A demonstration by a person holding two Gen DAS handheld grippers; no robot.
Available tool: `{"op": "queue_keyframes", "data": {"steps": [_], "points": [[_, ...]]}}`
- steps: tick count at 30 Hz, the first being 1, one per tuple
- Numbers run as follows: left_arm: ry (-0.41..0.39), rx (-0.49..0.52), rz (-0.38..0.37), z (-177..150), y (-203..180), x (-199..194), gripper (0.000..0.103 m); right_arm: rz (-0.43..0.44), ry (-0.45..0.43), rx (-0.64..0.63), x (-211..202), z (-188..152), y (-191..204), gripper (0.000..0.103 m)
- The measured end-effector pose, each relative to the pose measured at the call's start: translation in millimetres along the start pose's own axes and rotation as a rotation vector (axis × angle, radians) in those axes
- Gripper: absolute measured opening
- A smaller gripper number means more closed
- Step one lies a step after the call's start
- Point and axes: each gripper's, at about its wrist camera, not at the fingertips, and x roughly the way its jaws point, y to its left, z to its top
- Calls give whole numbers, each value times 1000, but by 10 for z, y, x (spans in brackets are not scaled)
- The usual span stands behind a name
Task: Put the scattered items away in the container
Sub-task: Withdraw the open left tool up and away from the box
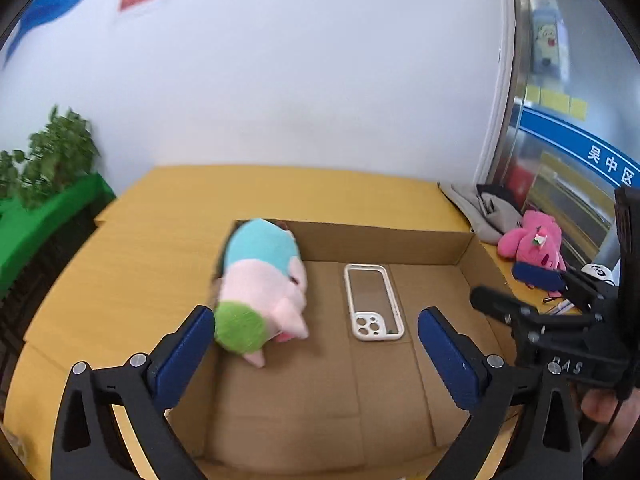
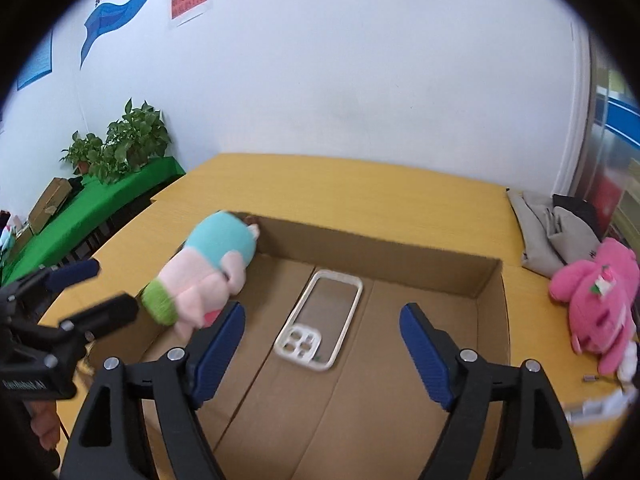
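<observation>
Blurring pastel plush on box edge; both grippers' fingers wide, empty.

We see the cardboard box floor bare along its right wall, while the plush toy and phone case crowd the left.

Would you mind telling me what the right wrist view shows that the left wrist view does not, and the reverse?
Only the right wrist view shows brown boxes on the green-covered bench and a blue framed poster on the wall. Only the left wrist view shows a cartoon sticker on the glass door and a small white panda item behind the right tool. Both show the cardboard box holding the pastel plush and phone case, with the pink plush outside on the table.
</observation>
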Motion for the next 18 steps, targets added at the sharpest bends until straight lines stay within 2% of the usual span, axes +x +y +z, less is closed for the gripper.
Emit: {"op": "queue_keyframes", "data": {"steps": [3, 9, 13, 18], "points": [[-37, -14, 33, -227, 112, -262, 103, -45, -9, -21, -243, -251, 185, 80], [-75, -45, 41, -589, 158, -661, 103, -52, 42, 20, -507, -547, 417, 80], [-59, -7, 50, -725, 90, -734, 103, -68, 43, -1, -652, -685, 535, 80], [-40, 4, 25, -821, 40, -776, 103, -60, 47, 4, -752, -800, 631, 80]]}}
